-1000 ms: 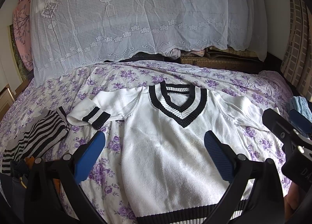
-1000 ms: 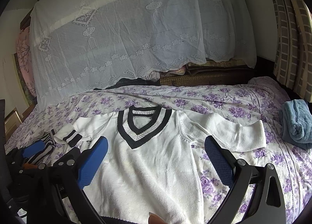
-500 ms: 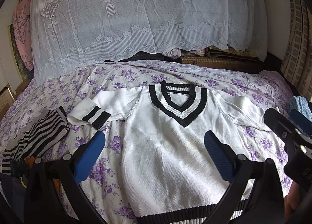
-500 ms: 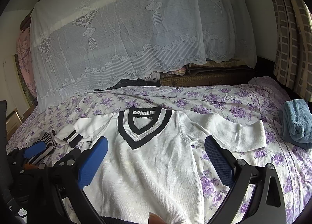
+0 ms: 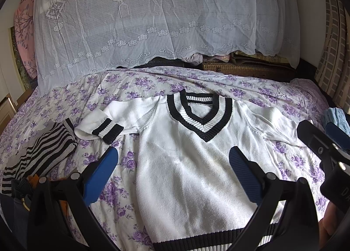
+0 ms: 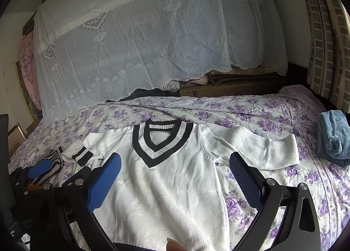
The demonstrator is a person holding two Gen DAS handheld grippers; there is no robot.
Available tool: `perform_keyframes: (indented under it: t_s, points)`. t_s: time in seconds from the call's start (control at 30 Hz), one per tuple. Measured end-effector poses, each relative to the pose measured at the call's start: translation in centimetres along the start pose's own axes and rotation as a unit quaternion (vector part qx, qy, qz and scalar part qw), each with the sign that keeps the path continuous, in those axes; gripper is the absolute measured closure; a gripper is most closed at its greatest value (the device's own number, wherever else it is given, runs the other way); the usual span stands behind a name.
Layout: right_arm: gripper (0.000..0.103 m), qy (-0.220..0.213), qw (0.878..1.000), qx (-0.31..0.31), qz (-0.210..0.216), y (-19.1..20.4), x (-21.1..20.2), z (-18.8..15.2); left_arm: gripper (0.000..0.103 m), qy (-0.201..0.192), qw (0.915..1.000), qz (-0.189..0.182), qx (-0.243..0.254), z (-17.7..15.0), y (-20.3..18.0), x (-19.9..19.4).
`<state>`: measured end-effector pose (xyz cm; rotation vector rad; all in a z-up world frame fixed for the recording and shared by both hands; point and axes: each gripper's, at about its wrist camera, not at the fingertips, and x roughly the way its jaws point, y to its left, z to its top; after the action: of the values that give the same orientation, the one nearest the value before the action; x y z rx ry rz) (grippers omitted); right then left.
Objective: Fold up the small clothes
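A small white knit sweater [image 5: 186, 170] with a black-and-white V-neck lies flat, face up, on the floral bedsheet [image 5: 135, 82]; it also shows in the right wrist view [image 6: 166, 185]. Its left sleeve is bent, with the striped cuff [image 5: 107, 128] near the body. Its right sleeve [image 6: 262, 148] stretches out sideways. My left gripper [image 5: 172, 163] is open and empty above the sweater's lower body. My right gripper [image 6: 175, 170] is open and empty above the sweater's right side, and also shows in the left wrist view [image 5: 323, 141].
A black-and-white striped garment [image 5: 37, 157] lies at the left of the bed. A folded blue towel [image 6: 332, 135] lies at the right edge. A white lace cover [image 5: 153, 17] drapes over piled things behind the bed. A checked curtain [image 6: 323, 32] hangs at the right.
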<state>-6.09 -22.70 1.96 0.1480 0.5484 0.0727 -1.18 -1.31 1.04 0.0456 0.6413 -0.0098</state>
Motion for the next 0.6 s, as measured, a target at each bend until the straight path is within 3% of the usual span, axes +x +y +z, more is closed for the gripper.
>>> perform_keyframes:
  t_s: [0.6]
  points:
    - [0.003, 0.001, 1.0, 0.003, 0.001, -0.08, -0.14, 0.02, 0.004, 0.004, 1.0, 0.0, -0.001, -0.48, -0.21, 0.05]
